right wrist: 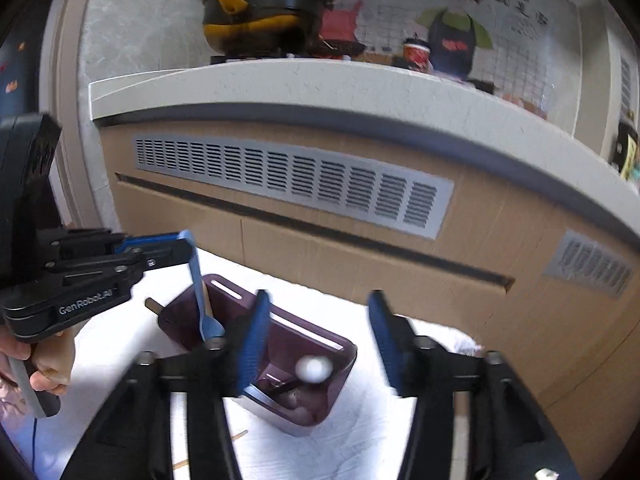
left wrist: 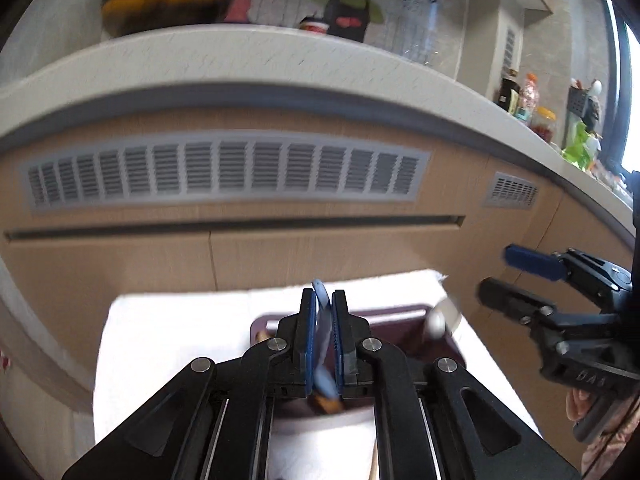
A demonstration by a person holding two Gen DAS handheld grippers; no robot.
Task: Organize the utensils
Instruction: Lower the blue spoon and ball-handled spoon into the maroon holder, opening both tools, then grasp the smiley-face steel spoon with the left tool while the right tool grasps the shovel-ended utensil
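A dark purple utensil holder (left wrist: 384, 314) (right wrist: 228, 284) stands on a white cloth (left wrist: 168, 340) (right wrist: 132, 360). My left gripper (left wrist: 323, 300) (right wrist: 186, 246) is shut on a blue utensil (left wrist: 320, 286) (right wrist: 200, 296), whose lower end hangs down into the holder's left compartment beside a tan wooden piece. My right gripper (right wrist: 320, 340) (left wrist: 496, 274) stands open above the holder's right side with nothing between its pads. Below it a white-ended utensil (right wrist: 314, 369) (left wrist: 438, 322) lies blurred inside the holder.
A wooden cabinet front with a grey vent grille (left wrist: 224, 170) (right wrist: 296, 182) rises close behind the cloth. The counter (right wrist: 280, 80) above it bears a black and yellow pan (right wrist: 256, 16) and a red cup (right wrist: 416, 54). Thin wooden sticks (right wrist: 236, 436) lie on the cloth.
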